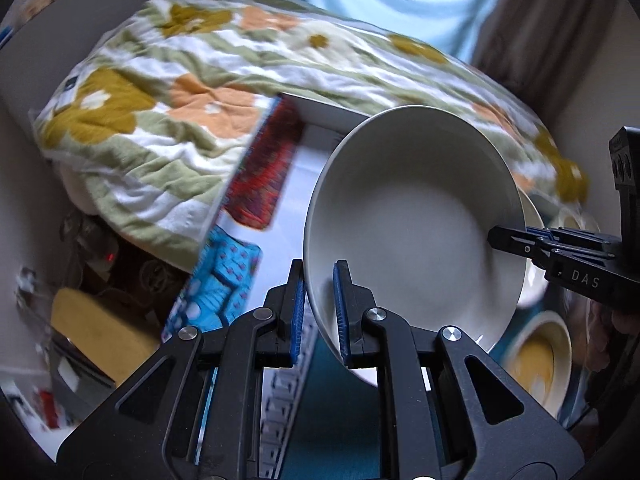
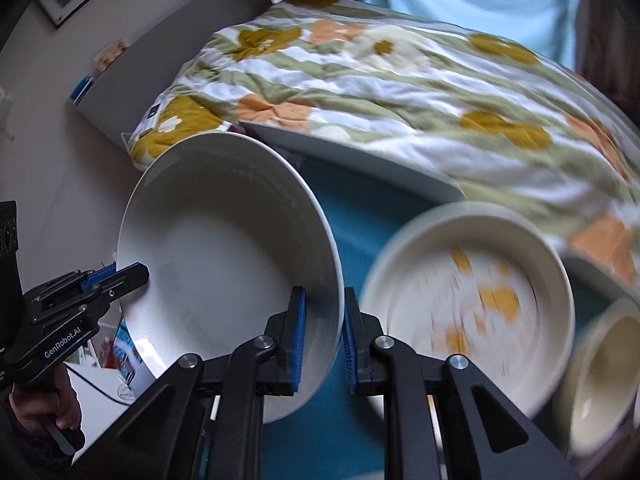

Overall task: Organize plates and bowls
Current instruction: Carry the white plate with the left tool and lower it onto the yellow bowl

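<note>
- Two grippers hold one white plate [image 2: 224, 248] aloft, tilted, above the teal mat [image 2: 360, 216], the floral quilt [image 2: 400, 92] beyond.
- Patterned bowl [image 2: 472, 300] lies just right of the plate; likely its stack target.
- Right gripper [image 2: 325, 332]: jaws clamped on the plate's right rim, nearer the bowl.
- Left gripper [image 1: 320, 312]: jaws clamped on the opposite rim.

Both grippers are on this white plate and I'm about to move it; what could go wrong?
The white plate hangs tilted, pinched only at its rim by the left gripper and right gripper; uneven motion could twist it loose. The patterned bowl sits close beside it, so a swing may knock it.
</note>
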